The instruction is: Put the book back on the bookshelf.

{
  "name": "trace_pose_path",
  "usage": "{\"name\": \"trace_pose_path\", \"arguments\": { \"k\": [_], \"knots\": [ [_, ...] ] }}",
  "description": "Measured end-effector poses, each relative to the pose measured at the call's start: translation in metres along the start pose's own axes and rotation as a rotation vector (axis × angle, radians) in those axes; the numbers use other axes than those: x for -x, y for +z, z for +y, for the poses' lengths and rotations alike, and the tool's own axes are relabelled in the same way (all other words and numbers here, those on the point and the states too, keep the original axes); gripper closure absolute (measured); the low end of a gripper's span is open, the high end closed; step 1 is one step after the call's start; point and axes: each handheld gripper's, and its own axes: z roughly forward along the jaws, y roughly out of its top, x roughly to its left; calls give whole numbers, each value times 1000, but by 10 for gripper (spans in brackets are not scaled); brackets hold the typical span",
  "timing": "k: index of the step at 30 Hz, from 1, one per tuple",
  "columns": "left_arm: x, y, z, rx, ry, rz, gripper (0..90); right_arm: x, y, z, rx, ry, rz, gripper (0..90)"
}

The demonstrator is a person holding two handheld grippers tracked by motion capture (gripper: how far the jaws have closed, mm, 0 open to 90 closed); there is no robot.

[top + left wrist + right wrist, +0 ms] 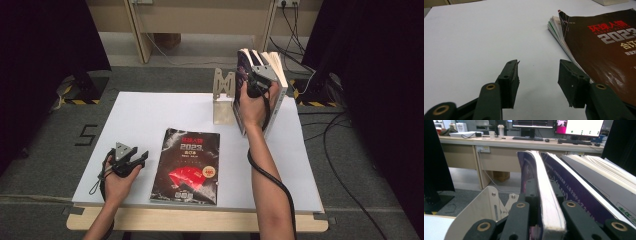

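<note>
The left gripper (141, 157) rests on the white surface (140, 115), jaws wide apart and holding nothing, just beside the dark magazine (186, 166) lying flat. The right gripper (253, 82) pinches a thin purple book (243, 75) standing by the bookend (223, 97). It should keep that book upright and tight against its neighbours (277, 80). The right gripper view shows the pinched page edges (547, 205); the high view shows the whole row.

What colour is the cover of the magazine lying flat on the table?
Mostly black magazine, with red and grey lettering; clearest in the left gripper view.
</note>
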Motion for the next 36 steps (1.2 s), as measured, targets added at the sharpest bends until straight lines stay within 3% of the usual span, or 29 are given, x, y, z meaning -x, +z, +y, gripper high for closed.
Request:
{"name": "trace_pose_path", "arguments": {
  "k": [8, 15, 27, 36],
  "knots": [
    [1, 0, 0, 3, 11, 2, 499, 3, -10, -4, -14, -78, -31, 783],
    [2, 0, 0, 4, 14, 3, 500, 9, -32, -2, 8, -100, -36, 710],
    [2, 0, 0, 2, 14, 5, 500, 28, -66, -14, 11, -22, 5, 675],
    [2, 0, 0, -4, 22, 7, 500, 37, -86, -23, 2, 18, 0, 660]
  ]
}}
